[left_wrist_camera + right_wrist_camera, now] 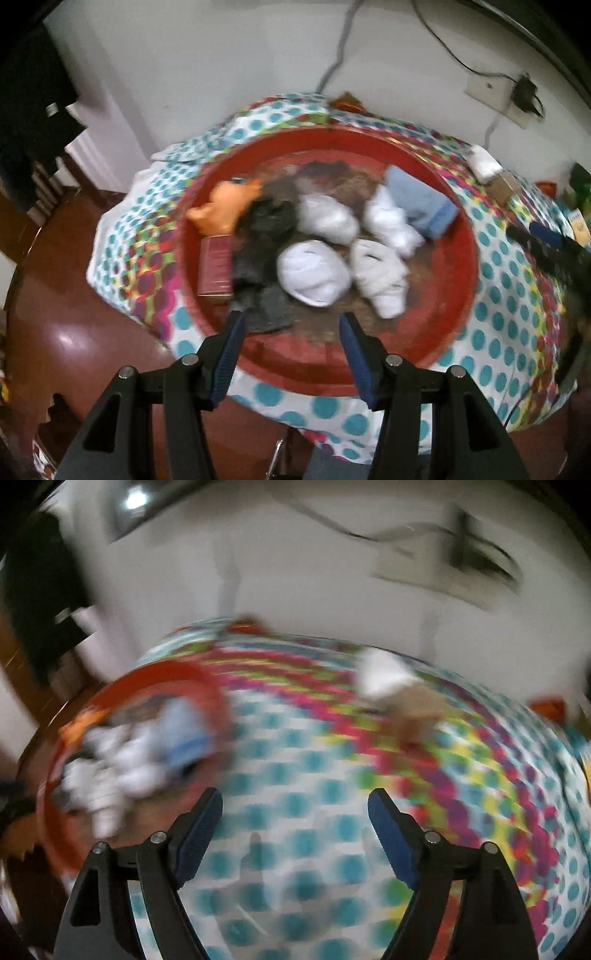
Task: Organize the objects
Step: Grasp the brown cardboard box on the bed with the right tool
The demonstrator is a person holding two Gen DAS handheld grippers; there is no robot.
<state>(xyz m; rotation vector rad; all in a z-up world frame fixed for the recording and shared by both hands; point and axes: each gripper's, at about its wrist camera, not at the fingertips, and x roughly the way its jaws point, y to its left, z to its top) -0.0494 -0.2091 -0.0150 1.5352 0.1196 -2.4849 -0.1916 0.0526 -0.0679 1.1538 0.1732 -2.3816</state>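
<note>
The round red plastic basin [436, 332] sat on the polka-dot tablecloth [509, 332], holding four white rolled socks [314, 273], dark socks [266, 221], an orange cloth [225, 206], a folded blue cloth [421, 203] and a maroon box [216, 266]. The left gripper [291, 321] hung over the basin's near rim, jaws spread, empty. The right gripper [295, 801] hung beside the basin over bare cloth, jaws apart, empty.

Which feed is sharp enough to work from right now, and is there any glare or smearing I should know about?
Left wrist view: mildly soft, but the red basin, the white bundles and the open left gripper read clearly; a glare patch sits on the floor. Right wrist view: heavily motion-smeared, the dotted cloth streaked; only the right gripper is crisp.
</note>
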